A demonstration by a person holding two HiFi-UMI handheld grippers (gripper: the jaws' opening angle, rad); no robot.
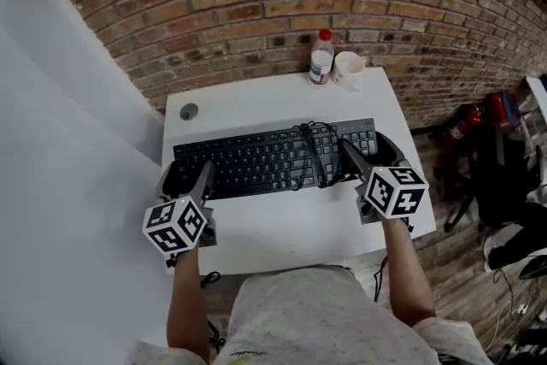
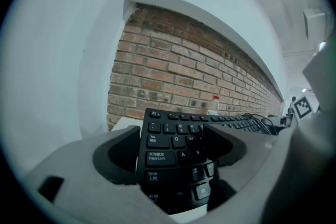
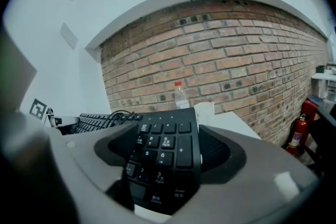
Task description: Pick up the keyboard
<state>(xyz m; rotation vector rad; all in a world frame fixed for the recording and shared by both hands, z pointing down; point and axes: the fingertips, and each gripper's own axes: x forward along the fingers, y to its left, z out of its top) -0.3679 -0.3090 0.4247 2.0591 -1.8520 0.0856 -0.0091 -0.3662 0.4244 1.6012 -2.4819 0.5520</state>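
A black keyboard point(image 1: 265, 160) lies lengthwise across the white table point(image 1: 291, 226), its black cable point(image 1: 314, 151) coiled on the keys right of the middle. My left gripper point(image 1: 184, 175) is at the keyboard's left end and shut on it. In the left gripper view the keyboard point(image 2: 178, 144) sits between the jaws, one jaw over the keys and the other behind the board. My right gripper point(image 1: 372, 151) is shut on the right end, and the number pad point(image 3: 163, 160) fills the gap between its jaws.
A plastic bottle with a red cap point(image 1: 321, 57) and a white cup point(image 1: 348, 68) stand at the table's back edge by the brick wall. A round cable hole point(image 1: 188, 111) is at the back left. A red fire extinguisher point(image 1: 466, 122) and a dark chair point(image 1: 513, 184) are on the right.
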